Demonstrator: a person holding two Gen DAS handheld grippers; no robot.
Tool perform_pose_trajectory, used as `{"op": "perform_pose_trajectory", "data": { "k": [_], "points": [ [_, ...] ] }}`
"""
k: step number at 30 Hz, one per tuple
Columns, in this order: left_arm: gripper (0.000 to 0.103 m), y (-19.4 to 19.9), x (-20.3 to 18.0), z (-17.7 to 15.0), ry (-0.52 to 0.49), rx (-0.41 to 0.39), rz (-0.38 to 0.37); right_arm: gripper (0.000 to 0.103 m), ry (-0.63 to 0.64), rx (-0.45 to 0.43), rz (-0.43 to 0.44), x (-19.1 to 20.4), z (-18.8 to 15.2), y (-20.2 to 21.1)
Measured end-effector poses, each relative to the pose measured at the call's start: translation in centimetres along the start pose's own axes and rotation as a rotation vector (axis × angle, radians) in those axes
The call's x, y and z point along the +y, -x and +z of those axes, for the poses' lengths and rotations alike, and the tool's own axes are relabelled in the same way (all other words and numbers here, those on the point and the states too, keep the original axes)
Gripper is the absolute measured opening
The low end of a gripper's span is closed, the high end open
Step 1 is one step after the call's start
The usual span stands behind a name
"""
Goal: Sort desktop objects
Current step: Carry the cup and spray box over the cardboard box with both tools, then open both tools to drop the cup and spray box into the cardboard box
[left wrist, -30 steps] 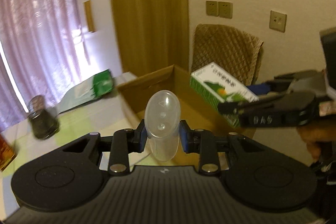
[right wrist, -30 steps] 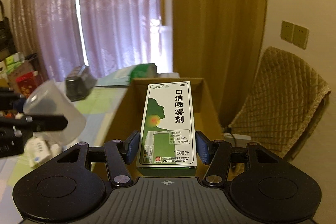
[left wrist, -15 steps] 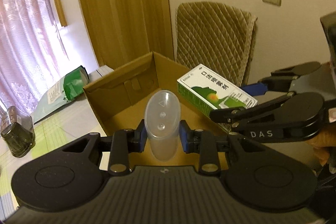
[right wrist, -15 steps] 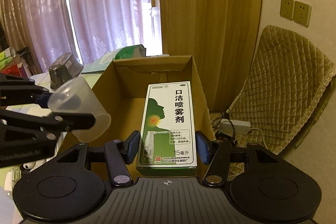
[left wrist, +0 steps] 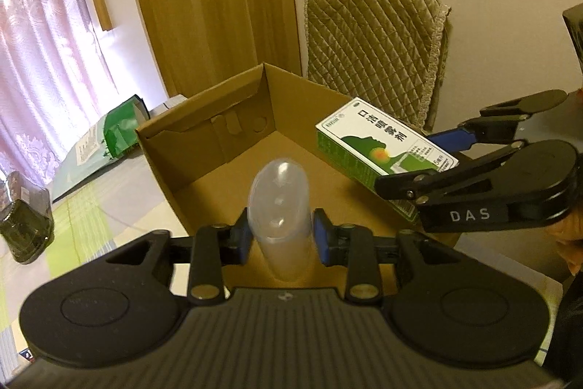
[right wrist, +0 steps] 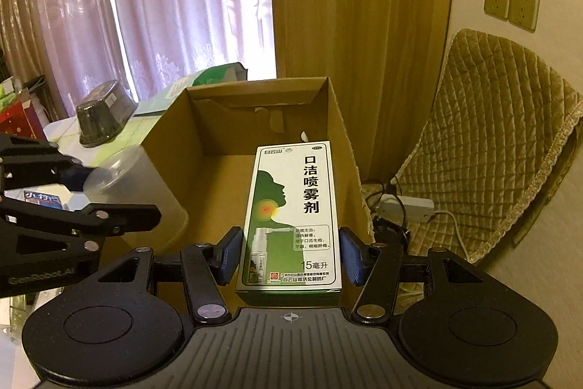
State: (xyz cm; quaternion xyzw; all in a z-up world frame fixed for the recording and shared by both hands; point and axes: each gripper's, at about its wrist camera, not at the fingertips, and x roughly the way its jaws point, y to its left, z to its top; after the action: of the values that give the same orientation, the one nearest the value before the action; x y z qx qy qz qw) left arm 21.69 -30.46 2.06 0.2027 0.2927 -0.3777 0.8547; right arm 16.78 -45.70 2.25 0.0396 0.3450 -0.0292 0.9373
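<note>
My left gripper [left wrist: 280, 239] is shut on a translucent plastic cup [left wrist: 278, 203] and holds it above the near rim of an open cardboard box [left wrist: 204, 152]. In the right wrist view the same cup [right wrist: 145, 181] sits at the left, over the box's left wall [right wrist: 171, 133]. My right gripper [right wrist: 291, 257] is shut on a green and white throat-spray carton [right wrist: 291, 206], lying flat and pointing into the box. Seen from the left wrist, the carton [left wrist: 379, 144] hovers over the box's right side, with the right gripper [left wrist: 408, 166] behind it.
A dark lidded container [left wrist: 25, 228] and a green bag [left wrist: 120, 130] lie on the table left of the box. A quilted chair [right wrist: 492, 133] stands beyond the box's right side. A power strip with cables [right wrist: 404, 206] lies below it on the floor.
Both grippers have moved forward and over the cardboard box, each carrying its object. The box now fills more of both views, and the dark container has slid to the left.
</note>
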Motion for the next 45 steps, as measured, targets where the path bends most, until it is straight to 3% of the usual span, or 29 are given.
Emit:
{"op": "perform_pose_trajectory", "data": {
  "k": [10, 27, 29, 30, 45],
  "points": [
    [0.039, 2.9, 1.9, -0.8, 0.049, -0.031, 0.044, 0.055, 0.013, 0.003, 0.003, 0.5, 0.0, -0.2],
    [0.043, 6.3, 3.6, -4.0, 0.15, -0.013, 0.1, 0.056, 0.052, 0.015, 0.042, 2.1, 0.8, -1.9],
    [0.044, 6.7, 3.8, -4.5, 0.159, -0.008, 0.105, 0.081, 0.046, -0.001, 0.033, 2.2, 0.8, -1.6],
    [0.044, 6.9, 3.8, -4.8, 0.164, -0.006, 0.107, 0.087, 0.035, -0.02, 0.034, 2.2, 0.7, -1.3],
    [0.049, 11.9, 4.3, -10.8, 0.268, 0.043, 0.16, 0.087, 0.021, -0.078, 0.046, 4.7, -1.3, 4.3]
  ]
}}
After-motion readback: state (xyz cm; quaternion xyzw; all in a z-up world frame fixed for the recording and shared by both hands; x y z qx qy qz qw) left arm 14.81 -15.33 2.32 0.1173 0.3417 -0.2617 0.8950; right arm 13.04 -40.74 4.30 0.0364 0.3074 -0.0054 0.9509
